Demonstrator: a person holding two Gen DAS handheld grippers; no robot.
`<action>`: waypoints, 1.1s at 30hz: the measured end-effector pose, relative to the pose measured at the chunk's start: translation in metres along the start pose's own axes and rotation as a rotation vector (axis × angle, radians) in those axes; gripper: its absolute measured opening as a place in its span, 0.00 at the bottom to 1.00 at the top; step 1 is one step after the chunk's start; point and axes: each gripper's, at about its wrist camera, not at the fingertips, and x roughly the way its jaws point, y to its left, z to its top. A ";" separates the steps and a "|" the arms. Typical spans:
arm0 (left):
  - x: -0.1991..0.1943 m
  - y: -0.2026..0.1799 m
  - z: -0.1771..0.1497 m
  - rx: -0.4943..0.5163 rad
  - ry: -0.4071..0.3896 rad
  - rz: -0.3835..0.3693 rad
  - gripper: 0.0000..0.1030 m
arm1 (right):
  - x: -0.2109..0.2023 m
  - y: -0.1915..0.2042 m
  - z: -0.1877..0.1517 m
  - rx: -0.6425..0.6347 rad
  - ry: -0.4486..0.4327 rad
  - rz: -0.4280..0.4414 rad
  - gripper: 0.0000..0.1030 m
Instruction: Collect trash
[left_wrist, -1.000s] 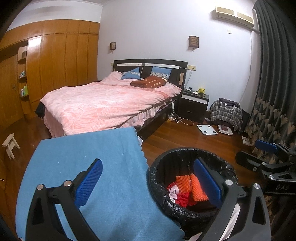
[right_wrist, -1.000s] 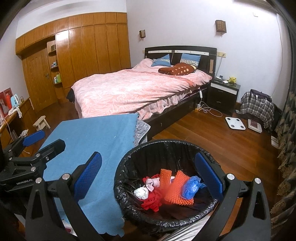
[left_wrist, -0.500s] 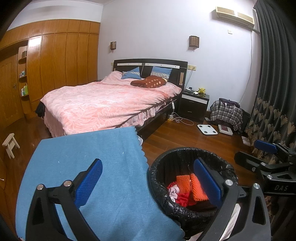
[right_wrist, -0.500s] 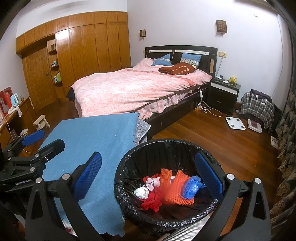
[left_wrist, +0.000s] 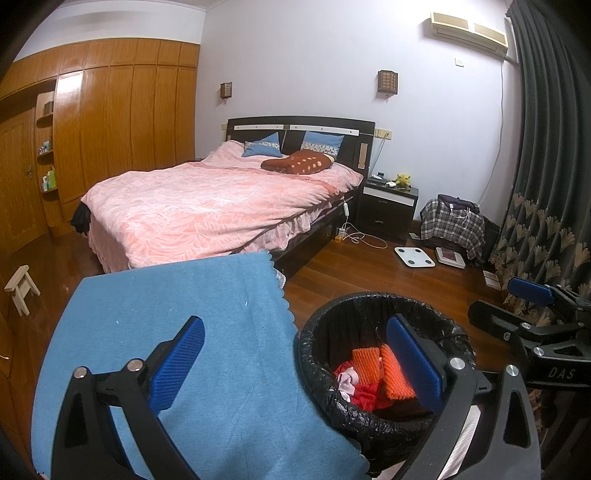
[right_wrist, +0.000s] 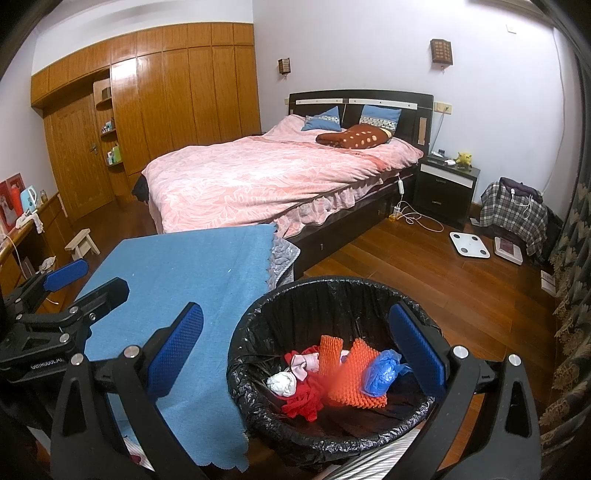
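A black-lined trash bin (right_wrist: 332, 295) (left_wrist: 369, 306) stands beside a table under a blue cloth (right_wrist: 184, 266) (left_wrist: 184, 314). In the bin lie orange foam netting (right_wrist: 351, 373) (left_wrist: 393, 373), a blue plastic wad (right_wrist: 382, 369), a crumpled white ball (right_wrist: 282, 384) and red scraps (right_wrist: 304, 400). My right gripper (right_wrist: 301, 350) hangs open above the bin's near rim, nothing between its fingers. My left gripper (left_wrist: 295, 362) is open too, straddling the cloth's edge and the bin. Each gripper shows at the edge of the other's view.
A bed with a pink cover (left_wrist: 221, 206) fills the room's middle, a dark nightstand (left_wrist: 391, 206) to its right. A white scale (left_wrist: 413, 256) and a plaid-covered bag (left_wrist: 452, 225) sit on the wood floor by the curtain (left_wrist: 546, 184). A small wooden stool (left_wrist: 20, 288) stands left.
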 end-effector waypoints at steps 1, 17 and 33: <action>0.000 0.000 0.000 0.000 0.000 0.001 0.94 | 0.000 0.000 0.000 0.001 0.000 0.001 0.95; -0.001 0.000 -0.001 -0.001 0.001 0.000 0.94 | 0.000 0.001 0.001 -0.001 0.002 0.000 0.95; -0.001 0.000 0.000 0.000 0.002 0.000 0.94 | -0.001 0.001 0.003 0.000 0.002 0.001 0.95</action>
